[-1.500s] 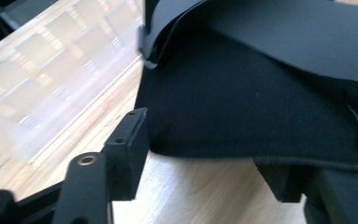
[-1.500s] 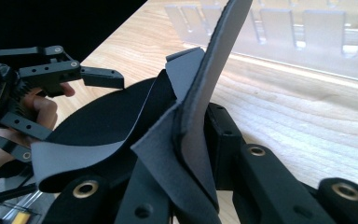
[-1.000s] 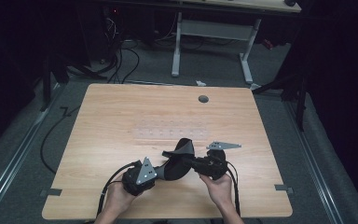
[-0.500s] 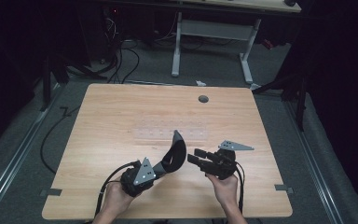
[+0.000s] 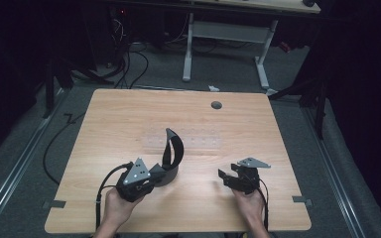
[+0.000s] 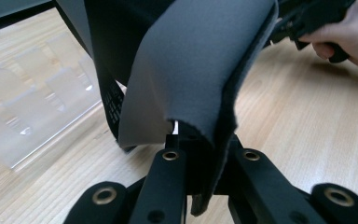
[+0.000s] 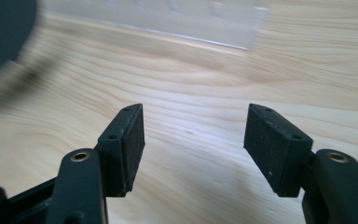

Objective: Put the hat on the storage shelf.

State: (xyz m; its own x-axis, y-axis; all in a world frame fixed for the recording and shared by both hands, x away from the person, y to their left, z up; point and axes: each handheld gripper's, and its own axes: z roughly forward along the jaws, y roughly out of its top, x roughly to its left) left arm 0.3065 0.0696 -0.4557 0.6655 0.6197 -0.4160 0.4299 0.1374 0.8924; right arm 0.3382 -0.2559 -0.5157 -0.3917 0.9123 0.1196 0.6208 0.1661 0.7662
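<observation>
My left hand-held gripper is clamped on the grey neoprene strap, which curls up just ahead of it over the worktop, my right hand-held gripper has just spread, empty, well apart: handover looks done, placing remains.

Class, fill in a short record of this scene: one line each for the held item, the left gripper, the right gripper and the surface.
held item: dark grey fabric strap, curling upward
left gripper: shut on the strap's lower end
right gripper: jaws just opened, nothing between them, apart from the strap
surface: wooden table with a clear plastic tray
</observation>
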